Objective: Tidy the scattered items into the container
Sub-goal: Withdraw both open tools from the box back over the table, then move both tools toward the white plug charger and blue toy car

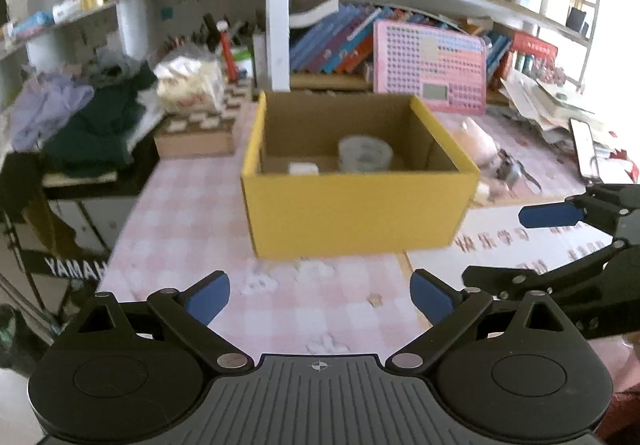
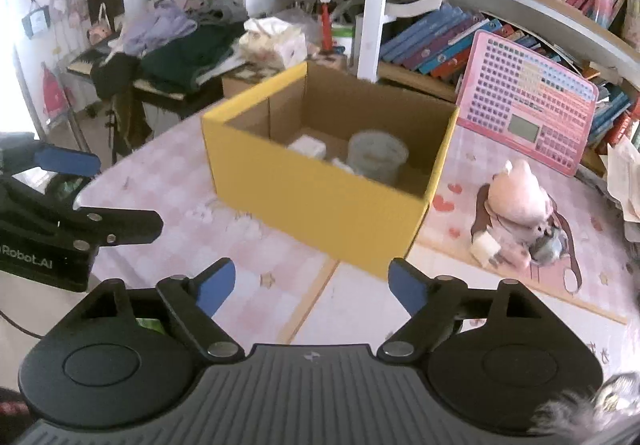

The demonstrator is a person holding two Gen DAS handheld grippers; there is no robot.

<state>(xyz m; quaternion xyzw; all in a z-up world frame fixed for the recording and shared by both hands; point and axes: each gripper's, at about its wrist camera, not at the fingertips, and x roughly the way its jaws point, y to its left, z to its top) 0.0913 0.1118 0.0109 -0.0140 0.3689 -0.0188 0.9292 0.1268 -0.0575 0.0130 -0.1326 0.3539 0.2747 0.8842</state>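
A pink keyboard toy (image 2: 528,101) leans against books (image 2: 432,41) on the shelf. Folded clothes (image 2: 180,45) pile at the back left, beside a plastic bag (image 2: 272,37). A checkered cloth (image 1: 192,205) covers the table.

Yellow box (image 2: 320,205) on pink-and-white checked tablecloth (image 2: 168,181); pink plush toy (image 2: 516,197).

Bright daylight, right edge blown out; motion blur throughout; strong fisheye bending at edges.
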